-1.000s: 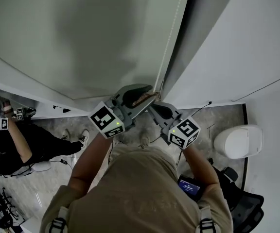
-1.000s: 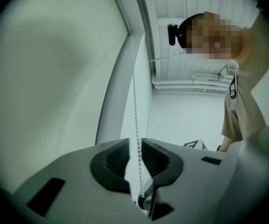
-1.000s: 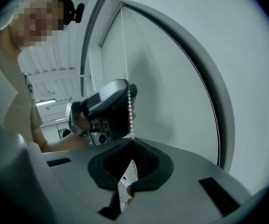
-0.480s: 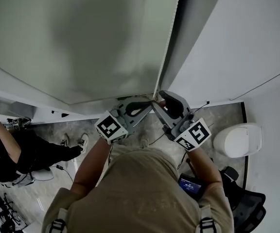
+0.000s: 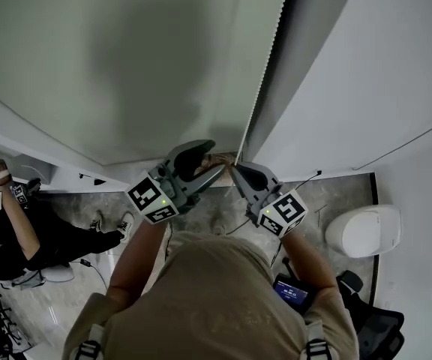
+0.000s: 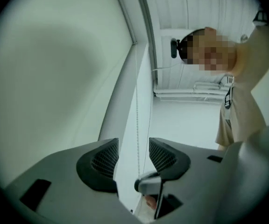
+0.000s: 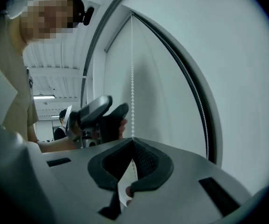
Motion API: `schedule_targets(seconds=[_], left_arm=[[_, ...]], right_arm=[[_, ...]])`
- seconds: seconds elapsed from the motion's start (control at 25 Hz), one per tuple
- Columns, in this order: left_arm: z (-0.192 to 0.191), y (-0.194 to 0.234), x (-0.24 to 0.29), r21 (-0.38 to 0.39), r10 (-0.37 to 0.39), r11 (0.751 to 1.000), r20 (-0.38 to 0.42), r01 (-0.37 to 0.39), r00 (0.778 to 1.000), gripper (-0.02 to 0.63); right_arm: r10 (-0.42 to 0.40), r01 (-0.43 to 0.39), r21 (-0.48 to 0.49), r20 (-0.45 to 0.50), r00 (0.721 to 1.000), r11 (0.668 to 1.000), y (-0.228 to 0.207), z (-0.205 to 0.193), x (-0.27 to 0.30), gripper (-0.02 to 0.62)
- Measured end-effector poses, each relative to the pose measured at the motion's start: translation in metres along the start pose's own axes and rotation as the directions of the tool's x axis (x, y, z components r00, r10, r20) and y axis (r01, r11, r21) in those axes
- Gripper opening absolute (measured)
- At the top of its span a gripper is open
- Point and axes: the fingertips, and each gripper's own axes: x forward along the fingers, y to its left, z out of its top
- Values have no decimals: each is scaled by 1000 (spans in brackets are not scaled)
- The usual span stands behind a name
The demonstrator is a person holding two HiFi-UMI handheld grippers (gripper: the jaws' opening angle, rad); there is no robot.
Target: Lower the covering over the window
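1. far left in the head view, a second person (image 5: pixel 21 231) in dark clothes sits low on the pale floor (image 5: pixel 66 306), with one forearm raised.
2. the roller blind (image 5: pixel 126 66) (image 6: pixel 46 78) (image 7: pixel 162 101), which is the covering for the window, fills the upper left and centre. its surface is flat and pale grey-green, and its bottom edge curves past just above the two grippers.
3. the left gripper (image 5: pixel 214 158) (image 6: pixel 133 155) points at the blind's right edge, held by the wearer's bare left arm. its jaws have just been opening and stand wide apart. the bead chain runs down the gap between the ribbed pads (image 6: pixel 104 160), and neither pad presses on it.
4. the bead chain (image 5: pixel 265 81) (image 6: pixel 137 120) (image 7: pixel 132 73) hangs straight along the blind's right edge, from the top of the head view down to where the two grippers meet.
5. the right gripper (image 5: pixel 235 168) (image 7: pixel 133 146) sits just beside the left one, almost tip to tip with it. its jaws have just been closing and are now pinched together on the bead chain, which enters right at their meeting tips.
6. a plain white wall (image 5: pixel 366 73) lies to the right of the chain.
7. at the far right a white rounded object (image 5: pixel 362 231) stands on the floor, and a black chair (image 5: pixel 377 325) sits in the lower right corner.
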Motion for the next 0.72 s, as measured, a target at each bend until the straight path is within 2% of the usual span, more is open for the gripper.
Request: schedule_targets(seconds=[0.12, 0.16, 0.2, 0.32, 0.4, 0.48, 0.52, 0.68, 0.72], left_arm=[[10, -11, 37, 124, -21, 992, -82, 32, 996, 193], [8, -15, 44, 149, -20, 988, -108, 36, 994, 86], [6, -19, 47, 159, -19, 987, -121, 38, 992, 28], [4, -19, 42, 175, 2, 984, -113, 18, 994, 26], [-8, -9, 34, 199, 36, 980, -140, -8, 990, 25], [-35, -1, 25, 178, 49, 984, -192, -14, 980, 25], [-49, -1, 21, 153, 41, 988, -214, -8, 976, 25], [-75, -20, 12, 77, -1, 997, -225, 19, 974, 25], [-75, -25, 12, 75, -4, 997, -220, 21, 975, 25]], right_arm=[[53, -53, -14, -9, 999, 998, 14, -2, 5, 8], [64, -65, -17, -11, 998, 998, 18, -1, 5, 9], [70, -70, -20, -11, 997, 997, 21, -1, 4, 8], [74, -70, -69, 51, 996, 995, 22, 10, -8, 15], [61, -49, -77, 165, 984, 996, 14, 38, -22, 163], [29, -13, -64, 263, 964, 998, 6, 68, -33, 176], [20, -2, -67, 277, 961, 998, 5, 79, -32, 175], [59, -38, -109, 197, 979, 993, 19, 88, -6, 168], [65, -44, -120, 181, 981, 992, 23, 87, -2, 135]])
